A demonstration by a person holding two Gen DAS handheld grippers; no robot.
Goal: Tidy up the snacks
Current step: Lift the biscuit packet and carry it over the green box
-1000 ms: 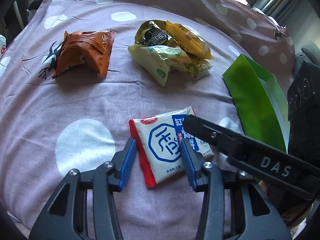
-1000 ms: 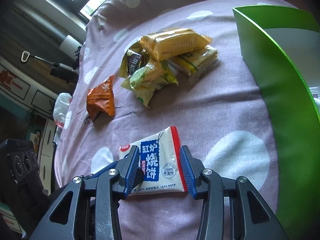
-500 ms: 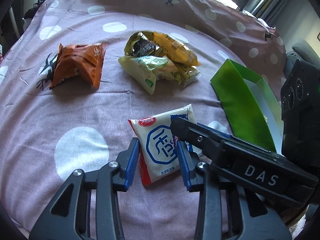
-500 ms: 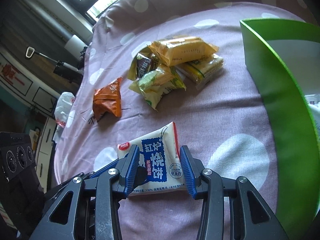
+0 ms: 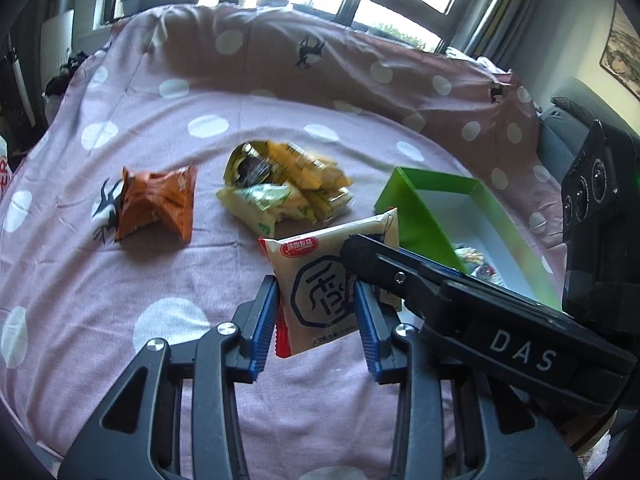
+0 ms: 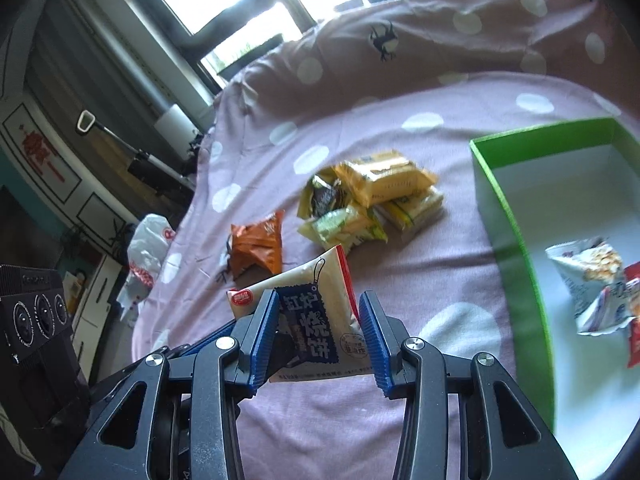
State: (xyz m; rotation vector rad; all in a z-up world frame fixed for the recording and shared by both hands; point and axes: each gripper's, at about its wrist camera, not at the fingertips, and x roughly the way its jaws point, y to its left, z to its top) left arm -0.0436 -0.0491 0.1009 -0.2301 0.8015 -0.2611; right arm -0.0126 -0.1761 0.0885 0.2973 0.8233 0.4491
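Aloft, tilted cream cracker packet

Both claws clamped, crossed.

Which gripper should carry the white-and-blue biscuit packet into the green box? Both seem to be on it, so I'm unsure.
Probably the right gripper: the green box lies open just to its right, and its fingers flank the biscuit packet. The left gripper would have to reach across.
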